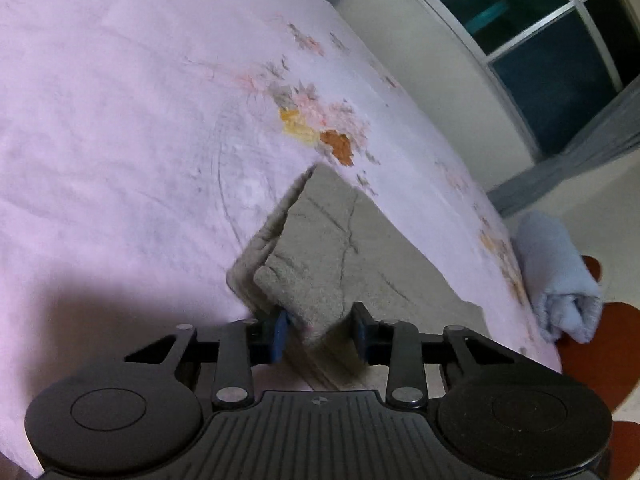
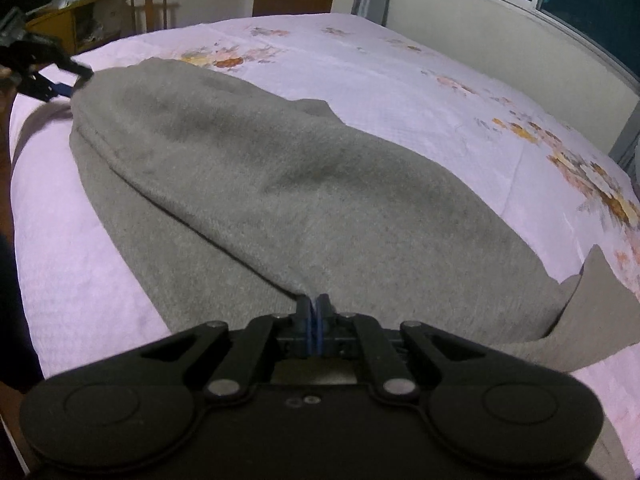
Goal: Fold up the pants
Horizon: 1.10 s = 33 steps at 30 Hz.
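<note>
Grey fleece pants (image 2: pixel 280 184) lie lengthwise on the pink flowered bedsheet (image 2: pixel 380 76), one layer folded over another. My right gripper (image 2: pixel 314 312) is shut on the near edge of the pants. My left gripper (image 1: pixel 322 330) is open, its jaws apart around a folded corner of the pants (image 1: pixel 304 292) at the far end. The left gripper also shows in the right wrist view (image 2: pixel 68 80) at the far left end of the pants.
A rolled pale blue towel (image 1: pixel 560 280) lies off the bed's right edge over a red-brown floor. A window (image 1: pixel 552 36) and wall run along the bed's far side. A wooden chair (image 2: pixel 150 8), a cabinet and a door stand beyond the bed.
</note>
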Motion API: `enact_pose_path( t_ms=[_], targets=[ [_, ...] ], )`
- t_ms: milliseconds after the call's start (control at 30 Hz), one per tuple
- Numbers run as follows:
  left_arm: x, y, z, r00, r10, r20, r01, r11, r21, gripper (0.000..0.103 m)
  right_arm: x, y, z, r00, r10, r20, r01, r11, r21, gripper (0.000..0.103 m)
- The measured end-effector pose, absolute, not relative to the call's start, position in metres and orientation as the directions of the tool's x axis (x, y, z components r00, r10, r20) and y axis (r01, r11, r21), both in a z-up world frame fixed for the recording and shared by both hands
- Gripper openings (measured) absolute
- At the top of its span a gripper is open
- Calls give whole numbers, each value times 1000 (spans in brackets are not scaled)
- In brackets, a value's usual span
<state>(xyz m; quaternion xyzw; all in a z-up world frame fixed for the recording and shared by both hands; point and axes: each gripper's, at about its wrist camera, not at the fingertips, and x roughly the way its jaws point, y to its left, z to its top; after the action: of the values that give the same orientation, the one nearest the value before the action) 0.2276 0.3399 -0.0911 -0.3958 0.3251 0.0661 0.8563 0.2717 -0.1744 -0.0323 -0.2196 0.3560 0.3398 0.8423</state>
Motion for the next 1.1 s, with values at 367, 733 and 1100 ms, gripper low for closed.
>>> enact_pose_path(
  t_ms=[367,733,1100],
  targets=[
    [246,341,-34,820,-142,-554,-273,754,-597,27,274,-177,-22,543,445,-712,-710,695,-107,0],
    [230,354,-99,785,-206,-584,-280,722,-632,23,239,-195,-25,539,468,-700,-714,695,-85,0],
    [232,359,-85,777,-240,-582,-248,733,-633,23,235,-201,-32,559,463,-688,-684,727,-66,0]
  ],
)
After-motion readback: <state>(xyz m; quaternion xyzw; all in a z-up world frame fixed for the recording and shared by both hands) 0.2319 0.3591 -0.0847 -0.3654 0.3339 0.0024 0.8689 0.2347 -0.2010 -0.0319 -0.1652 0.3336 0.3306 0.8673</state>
